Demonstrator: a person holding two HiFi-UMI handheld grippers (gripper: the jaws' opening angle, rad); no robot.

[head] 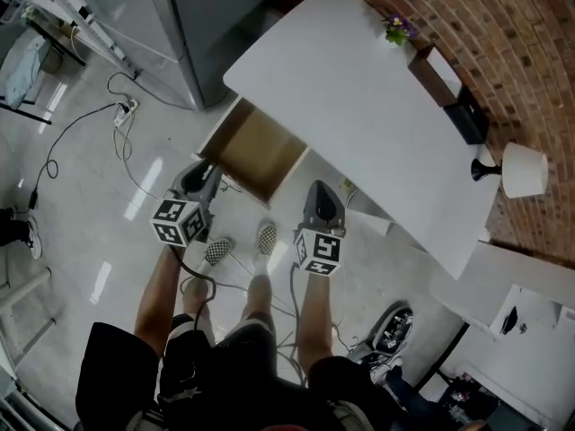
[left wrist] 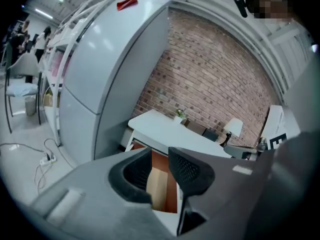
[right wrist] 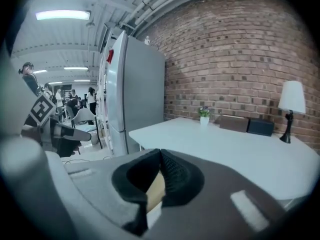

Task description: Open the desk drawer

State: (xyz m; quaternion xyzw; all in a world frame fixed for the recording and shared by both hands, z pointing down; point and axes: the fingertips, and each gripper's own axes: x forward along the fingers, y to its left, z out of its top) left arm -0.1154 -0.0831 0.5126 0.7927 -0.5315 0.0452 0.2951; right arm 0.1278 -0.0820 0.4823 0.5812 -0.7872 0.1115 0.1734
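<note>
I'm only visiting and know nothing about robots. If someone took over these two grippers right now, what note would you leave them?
Left gripper: open, empty, clear of the drawer.
Right gripper: shut, empty, also clear of it.
Drawer: pulled out from under one end of the desk; looks empty inside.
Done: the drawer is open.
To do: nothing that I can see.

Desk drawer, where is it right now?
In the head view the drawer stands open at the white desk's left end, near the grey fridge, just beyond the left gripper.
</note>
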